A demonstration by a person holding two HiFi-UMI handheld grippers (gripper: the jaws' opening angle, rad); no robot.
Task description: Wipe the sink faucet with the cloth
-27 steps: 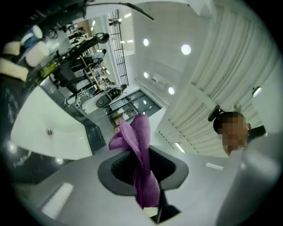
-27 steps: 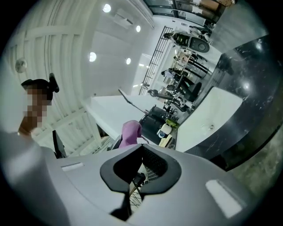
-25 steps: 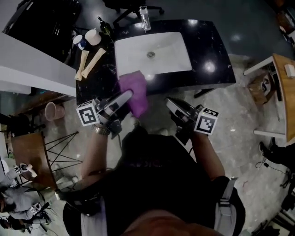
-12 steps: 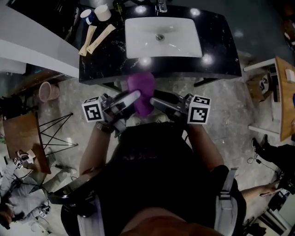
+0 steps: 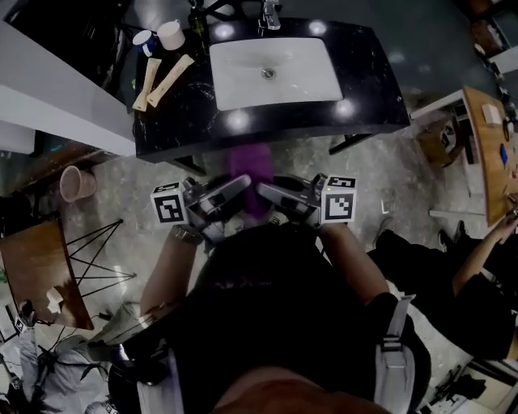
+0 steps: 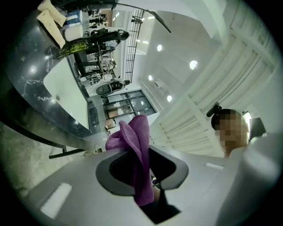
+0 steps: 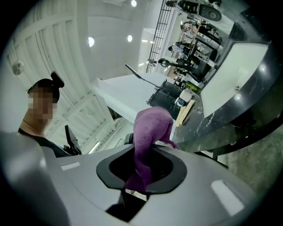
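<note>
Cloth (image 5: 248, 166) hangs just off the counter's (image 5: 374, 89) near edge, well short of the faucet (image 5: 269, 13). Left gripper (image 5: 242, 186) pinches it. Right gripper's (image 5: 261, 191) jaws have just been closing onto it, likely a two-handed regrip to spread it.

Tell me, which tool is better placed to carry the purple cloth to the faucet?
Left, probably. The left tool is clamped on the cloth; the right tool has just been closing its jaws on it. Both stand equally far from the faucet.

Cups (image 5: 170, 34), tubes (image 5: 168, 81) crowd counter (image 5: 372, 81) beside sink (image 5: 312, 77)
</note>
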